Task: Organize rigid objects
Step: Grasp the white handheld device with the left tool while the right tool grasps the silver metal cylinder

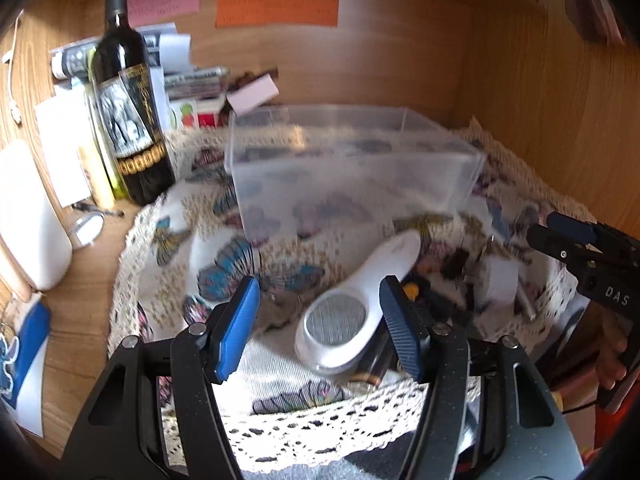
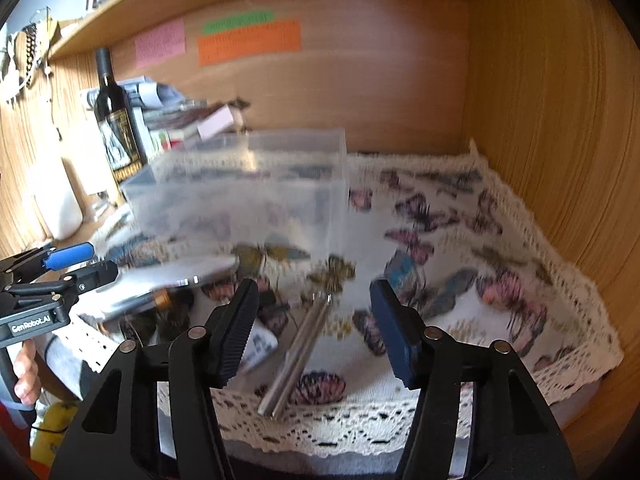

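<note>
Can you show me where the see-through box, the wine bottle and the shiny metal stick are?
clear plastic box [image 1: 352, 168], left wrist view, on its front wall.
wine bottle [image 1: 128, 120], left wrist view, on its label.
metal rod [image 2: 298, 354], right wrist view, on the middle of its shaft.

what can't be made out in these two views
- Coloured paper notes: writing too small and blurred, both views.
- Clear plastic box: motion blur; contents unclear.
- Dark clutter beside the white brush: blurred, partly behind the left tool.
- Metal rod pair between the right tool fingers: whether one piece or two is unclear.
</note>
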`<state>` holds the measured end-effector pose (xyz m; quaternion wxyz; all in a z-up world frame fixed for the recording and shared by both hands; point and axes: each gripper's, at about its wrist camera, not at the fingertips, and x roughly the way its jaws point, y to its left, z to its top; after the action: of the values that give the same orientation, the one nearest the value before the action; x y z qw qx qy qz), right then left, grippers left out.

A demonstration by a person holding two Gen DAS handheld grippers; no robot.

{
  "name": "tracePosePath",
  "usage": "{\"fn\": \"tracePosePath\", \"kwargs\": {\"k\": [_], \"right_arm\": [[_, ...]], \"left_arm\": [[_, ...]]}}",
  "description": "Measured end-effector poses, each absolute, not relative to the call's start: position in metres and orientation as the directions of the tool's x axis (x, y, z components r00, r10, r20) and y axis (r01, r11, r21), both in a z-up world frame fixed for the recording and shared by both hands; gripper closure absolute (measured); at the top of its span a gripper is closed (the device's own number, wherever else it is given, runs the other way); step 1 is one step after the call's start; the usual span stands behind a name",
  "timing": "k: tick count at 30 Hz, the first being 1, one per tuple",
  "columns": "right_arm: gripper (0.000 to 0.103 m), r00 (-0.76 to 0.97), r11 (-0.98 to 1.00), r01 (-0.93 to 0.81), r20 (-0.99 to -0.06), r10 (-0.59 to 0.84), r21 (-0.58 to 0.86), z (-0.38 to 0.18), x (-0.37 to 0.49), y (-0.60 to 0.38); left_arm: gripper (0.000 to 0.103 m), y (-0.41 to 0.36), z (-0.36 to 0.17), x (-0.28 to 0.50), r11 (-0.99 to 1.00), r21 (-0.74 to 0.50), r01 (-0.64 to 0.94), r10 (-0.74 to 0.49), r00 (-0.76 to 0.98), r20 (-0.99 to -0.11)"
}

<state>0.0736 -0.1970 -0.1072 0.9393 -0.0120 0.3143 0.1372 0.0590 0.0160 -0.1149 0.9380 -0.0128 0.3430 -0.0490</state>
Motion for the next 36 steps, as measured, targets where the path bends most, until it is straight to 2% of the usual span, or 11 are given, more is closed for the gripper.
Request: {"fn": "tracePosePath", "kwargs": {"k": [5, 8, 17, 19, 21, 23, 28, 36], "right_arm": [[0.054, 0.726, 0.962, -0.263, -0.640, 0.250, 0.077, -0.123, 0.080, -0.197], [0.058, 0.704, 0.961, -0.261, -0.662, 0.257, 0.096, -0.131, 0.085, -0.196], [0.065, 0.671, 0.956, -0.276, -0.693, 0.263, 0.095, -0.148, 0.092, -0.189], [0.072, 0.679, 0.955, -0.288, -0.688, 0.257, 0.073, -0.149, 0.090, -0.184], [0.085, 0.688, 0.956, -0.287, -0.682, 0.249, 0.060, -0.150, 0.090, -0.182], [0.089, 0.695, 0.957, -0.285, -0.679, 0.238, 0.044, -0.149, 0.091, -0.181], [0.089, 0.702, 0.955, -0.290, -0.666, 0.252, 0.057, -0.146, 0.091, -0.183], [0.089, 0.753, 0.954, -0.287, -0.596, 0.280, 0.087, -0.125, 0.089, -0.186]], "left_arm": [[0.043, 0.015, -0.128, 0.062, 0.992, -0.084, 0.097, -0.128, 0.734, -0.667], [0.050, 0.009, -0.132, 0.065, 0.990, -0.082, 0.113, -0.139, 0.723, -0.677], [0.052, 0.001, -0.142, 0.072, 0.991, -0.086, 0.106, -0.136, 0.733, -0.667], [0.054, 0.000, -0.143, 0.074, 0.991, -0.086, 0.105, -0.136, 0.738, -0.661], [0.054, -0.002, -0.143, 0.074, 0.992, -0.074, 0.107, -0.129, 0.745, -0.655], [0.056, -0.005, -0.142, 0.072, 0.992, -0.055, 0.116, -0.124, 0.748, -0.652], [0.060, -0.006, -0.133, 0.063, 0.988, -0.045, 0.146, -0.141, 0.754, -0.642], [0.063, 0.000, -0.098, 0.055, 0.988, -0.047, 0.148, -0.148, 0.807, -0.572]]}}
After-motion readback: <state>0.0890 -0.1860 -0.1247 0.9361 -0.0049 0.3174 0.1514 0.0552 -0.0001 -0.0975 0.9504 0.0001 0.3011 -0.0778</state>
